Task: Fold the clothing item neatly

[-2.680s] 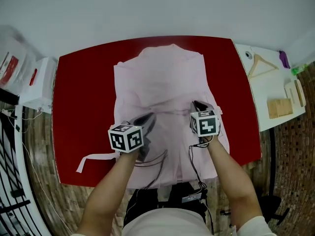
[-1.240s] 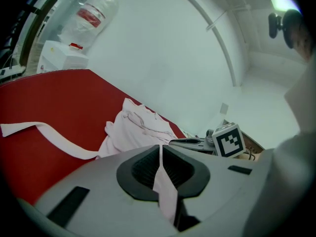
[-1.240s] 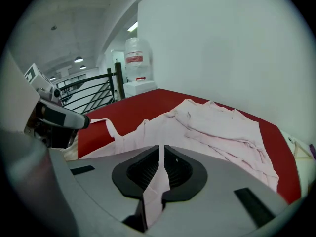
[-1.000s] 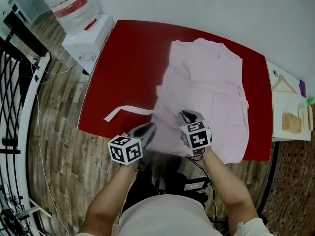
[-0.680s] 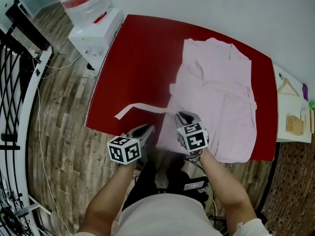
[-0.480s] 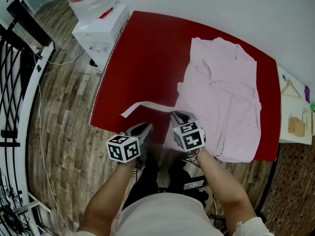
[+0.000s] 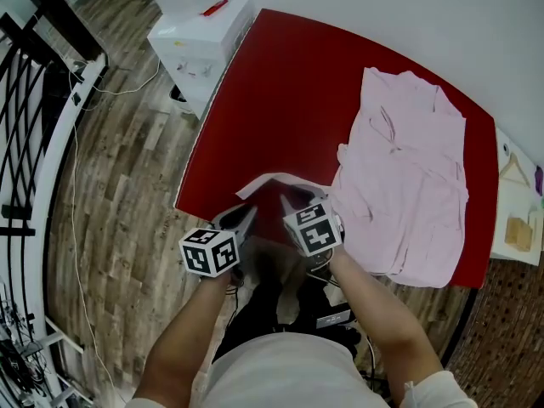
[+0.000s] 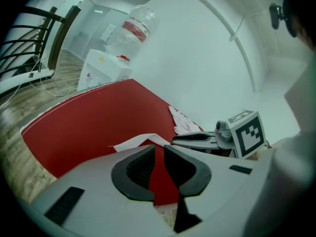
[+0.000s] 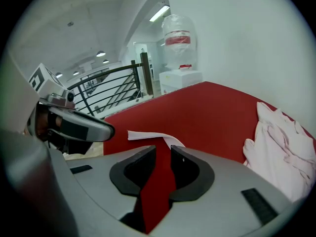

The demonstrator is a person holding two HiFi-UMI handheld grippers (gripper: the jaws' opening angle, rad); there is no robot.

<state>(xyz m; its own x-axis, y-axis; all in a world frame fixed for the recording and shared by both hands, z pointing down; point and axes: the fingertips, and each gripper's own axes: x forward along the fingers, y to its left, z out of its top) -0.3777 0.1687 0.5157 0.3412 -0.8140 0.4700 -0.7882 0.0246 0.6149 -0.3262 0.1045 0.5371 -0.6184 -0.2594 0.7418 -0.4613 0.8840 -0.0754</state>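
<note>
Left gripper [image 8: 159, 149] over near edge of red tabletop [image 8: 89, 117]; jaws narrowly apart, just been opening, only bare tabletop between. White fabric strip [image 8: 136, 142] just beyond tips. Right gripper [image 8: 180, 140] close at right. Pink garment [image 8: 182, 122] farther back; water dispenser [image 8: 103, 68] beyond tabletop

Red counter [image 7: 272, 100] bearing a pink robe [image 7: 408, 185]
The robe lies spread over the counter's right part; its pale belt [image 7: 274, 179] trails left from it, close to the near edge.

Empty, jaws just opening: left hand-held gripper [image 7: 241, 218] and right hand-held gripper [image 7: 295, 199].
</note>
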